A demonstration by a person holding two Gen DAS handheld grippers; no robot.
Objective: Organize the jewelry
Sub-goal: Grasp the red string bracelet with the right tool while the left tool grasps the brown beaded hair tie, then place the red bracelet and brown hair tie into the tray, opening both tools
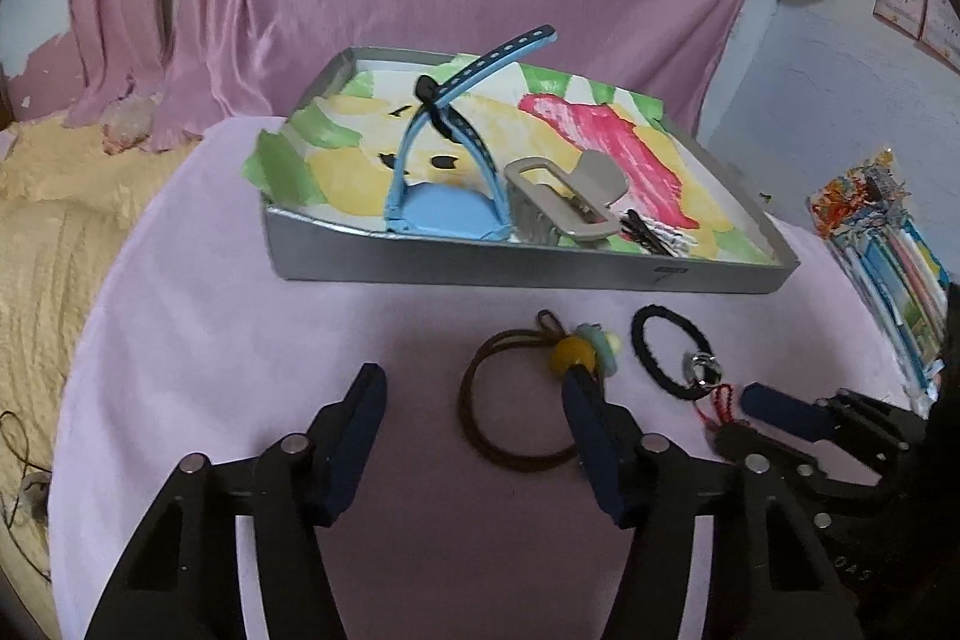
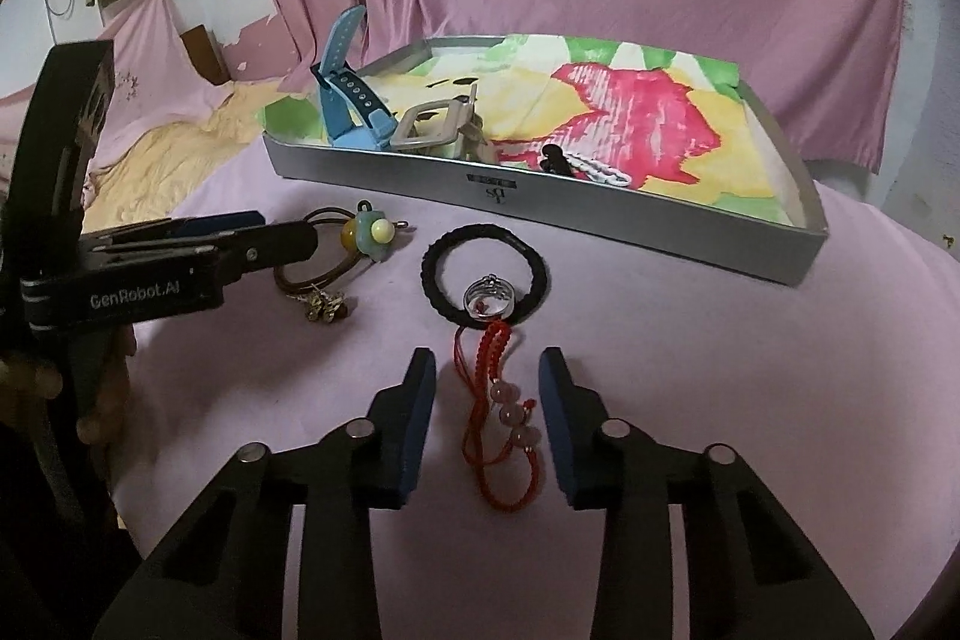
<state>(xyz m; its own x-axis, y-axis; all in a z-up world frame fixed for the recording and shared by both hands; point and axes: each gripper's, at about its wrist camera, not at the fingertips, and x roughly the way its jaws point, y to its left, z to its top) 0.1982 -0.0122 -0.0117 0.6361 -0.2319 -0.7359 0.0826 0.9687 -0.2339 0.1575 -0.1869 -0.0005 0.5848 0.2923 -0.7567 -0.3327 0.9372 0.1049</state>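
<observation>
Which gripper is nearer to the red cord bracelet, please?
Right. The right gripper straddles the red cord bracelet; the left gripper is off beside it, over the brown hair tie.

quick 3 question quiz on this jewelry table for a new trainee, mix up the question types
1. True or false: the blue watch lies inside the grey tray.
2. Which piece lies between the right gripper fingers? A) brown hair tie B) red cord bracelet C) silver ring
3. Fill in: the silver ring rests on the rim of the ____ hair tie.

Key
1. True; it sits beside the grey hair claw.
2. B; the red cord bracelet lies there, and the pads do not visibly press on it.
3. Black; the black hair tie lies on the pink cloth in front of the tray.
</observation>
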